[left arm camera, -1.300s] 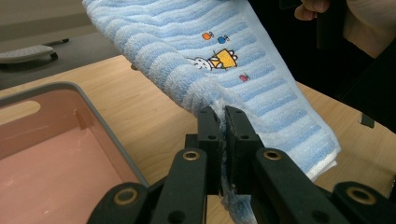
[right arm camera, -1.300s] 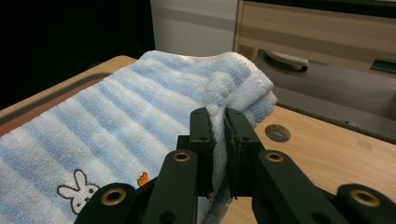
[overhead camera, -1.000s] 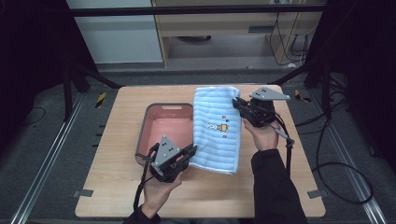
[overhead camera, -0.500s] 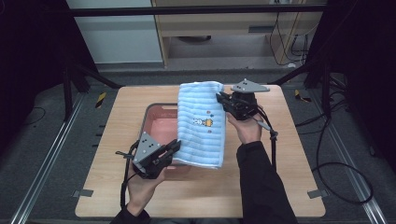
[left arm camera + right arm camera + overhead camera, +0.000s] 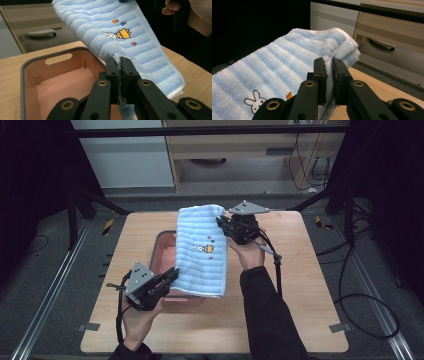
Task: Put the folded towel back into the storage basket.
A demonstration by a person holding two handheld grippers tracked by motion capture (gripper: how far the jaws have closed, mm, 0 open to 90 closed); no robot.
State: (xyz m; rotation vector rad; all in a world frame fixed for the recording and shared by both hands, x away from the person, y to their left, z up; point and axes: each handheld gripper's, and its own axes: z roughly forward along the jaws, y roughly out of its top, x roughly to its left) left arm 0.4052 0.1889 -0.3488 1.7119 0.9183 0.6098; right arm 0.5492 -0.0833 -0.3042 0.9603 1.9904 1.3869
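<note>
The left gripper is clamped on the near edge of the blue striped towel and the right gripper on its far edge, holding it stretched over the pink tray. Bare table lies open to the right, while the tray's left rim sits uncovered. Since the earlier frames, both hands and the towel have shifted leftward over the tray.

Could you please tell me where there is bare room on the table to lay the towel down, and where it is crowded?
Bare wood lies on the table right of the right gripper, and along the left edge beside the pink bin. The middle is crowded: the towel hangs over the bin, pinched by the left gripper at its near corner.
</note>
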